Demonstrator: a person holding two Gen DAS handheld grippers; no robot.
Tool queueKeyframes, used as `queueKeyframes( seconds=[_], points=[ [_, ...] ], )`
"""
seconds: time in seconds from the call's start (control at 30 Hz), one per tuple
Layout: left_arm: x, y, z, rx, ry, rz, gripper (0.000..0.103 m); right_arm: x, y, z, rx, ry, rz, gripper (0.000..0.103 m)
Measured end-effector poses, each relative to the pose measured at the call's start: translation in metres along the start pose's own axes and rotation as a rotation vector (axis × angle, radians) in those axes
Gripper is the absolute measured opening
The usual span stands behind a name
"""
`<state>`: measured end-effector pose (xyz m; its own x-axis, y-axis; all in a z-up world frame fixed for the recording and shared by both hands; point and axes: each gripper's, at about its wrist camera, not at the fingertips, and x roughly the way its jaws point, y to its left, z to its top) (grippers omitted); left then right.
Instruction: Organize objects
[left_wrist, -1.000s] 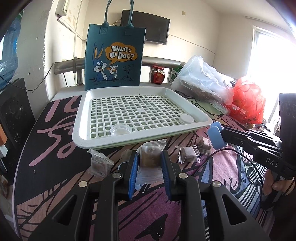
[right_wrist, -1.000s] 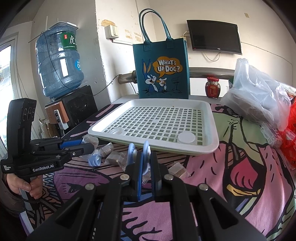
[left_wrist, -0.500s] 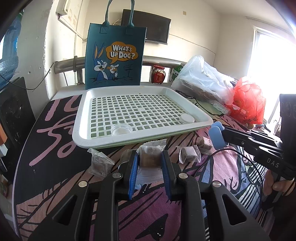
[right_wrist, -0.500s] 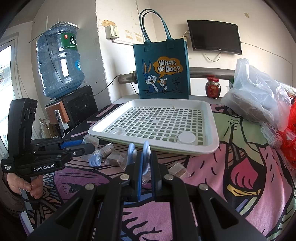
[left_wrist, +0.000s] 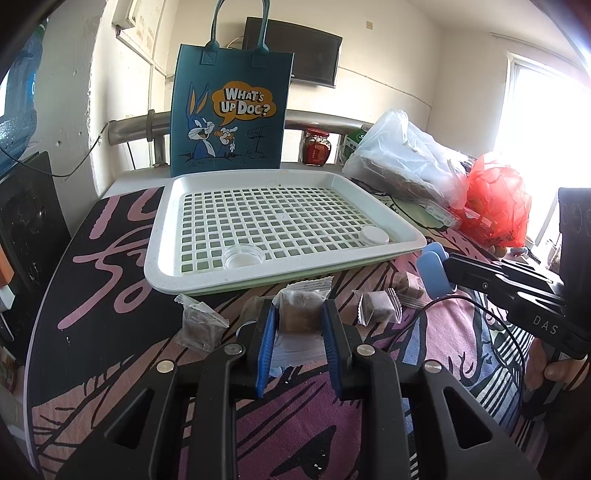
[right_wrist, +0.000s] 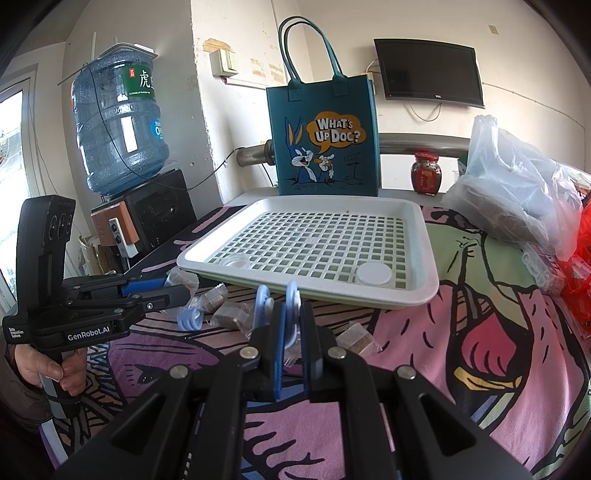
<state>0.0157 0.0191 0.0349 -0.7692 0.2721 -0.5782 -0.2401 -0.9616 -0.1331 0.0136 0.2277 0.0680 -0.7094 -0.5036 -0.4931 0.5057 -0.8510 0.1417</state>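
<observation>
My left gripper is shut on a clear-wrapped brown snack packet, just above the cloth before the white grid tray. My right gripper is shut on a light-blue plastic clip, held right of the left one; it shows in the left wrist view. More wrapped snack packets lie on the cloth: one left, one right, another further right. The tray holds a clear lid and a white cap.
A blue cartoon tote bag stands behind the tray. A red-lidded jar, a clear plastic bag and a red bag sit at the right. A water jug stands left. Another blue clip lies on the cloth.
</observation>
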Motion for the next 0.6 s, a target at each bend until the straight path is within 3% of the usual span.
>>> queueKeyframes(
  seconds=[0.6],
  points=[
    [0.0005,0.0006,0.0013,0.0,0.001,0.0,0.024,0.0,0.0018,-0.0004,-0.001,-0.002,0.003,0.008]
  ],
)
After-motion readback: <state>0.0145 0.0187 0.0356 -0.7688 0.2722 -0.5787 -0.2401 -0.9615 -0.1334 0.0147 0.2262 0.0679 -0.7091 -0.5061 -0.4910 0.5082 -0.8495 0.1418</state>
